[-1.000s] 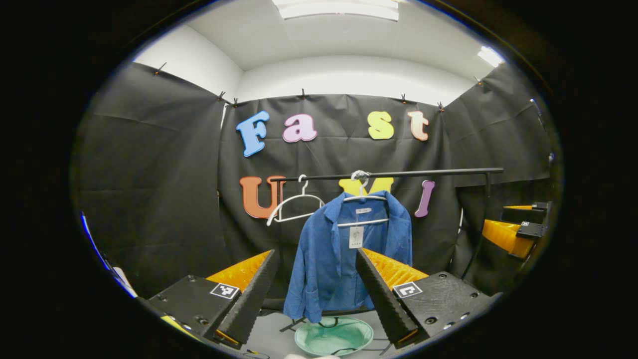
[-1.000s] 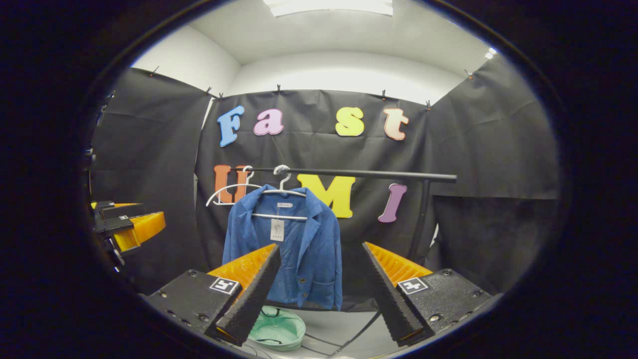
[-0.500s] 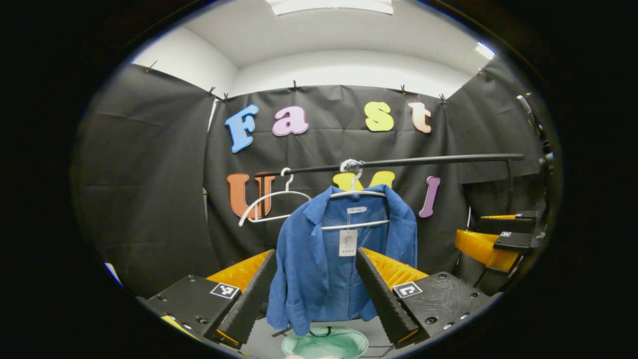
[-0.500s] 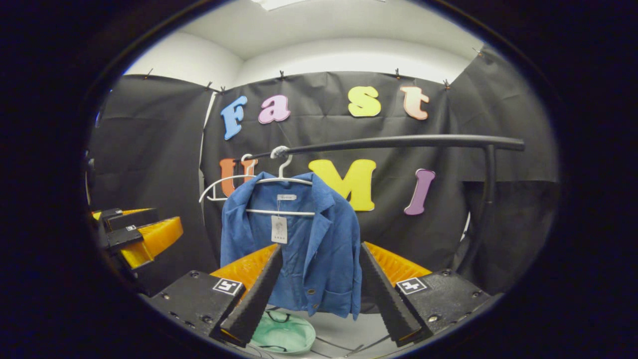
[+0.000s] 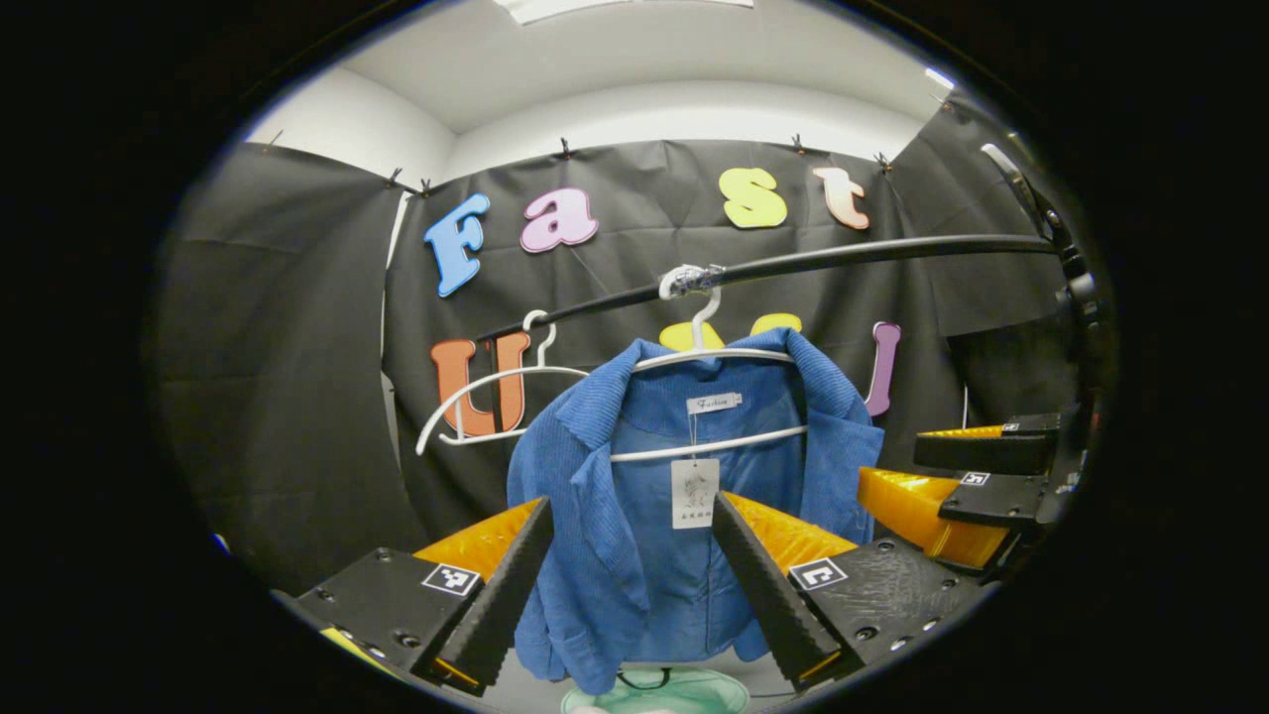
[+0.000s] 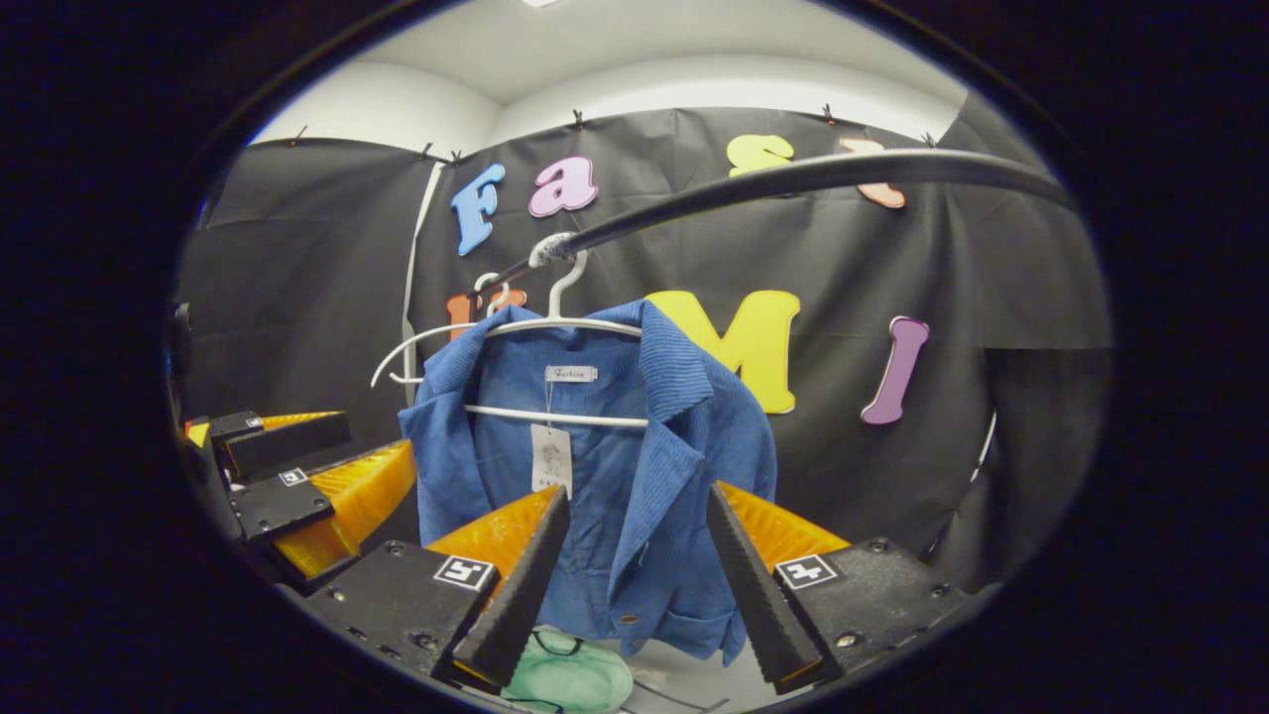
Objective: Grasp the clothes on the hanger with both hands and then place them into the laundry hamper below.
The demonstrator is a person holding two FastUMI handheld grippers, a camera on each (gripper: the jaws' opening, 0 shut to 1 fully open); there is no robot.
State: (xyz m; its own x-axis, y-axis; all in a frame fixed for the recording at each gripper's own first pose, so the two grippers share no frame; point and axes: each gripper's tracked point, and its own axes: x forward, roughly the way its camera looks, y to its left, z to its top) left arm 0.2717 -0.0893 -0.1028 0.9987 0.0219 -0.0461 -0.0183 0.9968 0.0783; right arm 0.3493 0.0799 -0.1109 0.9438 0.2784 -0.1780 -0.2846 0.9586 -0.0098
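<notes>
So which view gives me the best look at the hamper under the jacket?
The right gripper view: the green hamper shows beside the finger, below the jacket. In the left gripper view, just its rim peeks out at the bottom.

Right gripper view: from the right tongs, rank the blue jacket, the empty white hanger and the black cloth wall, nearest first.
1. Blue jacket: straight ahead of the right tongs, between the open fingers.
2. Empty white hanger: up and left, on the rail behind the jacket.
3. Black cloth wall: backdrop behind everything.
</notes>
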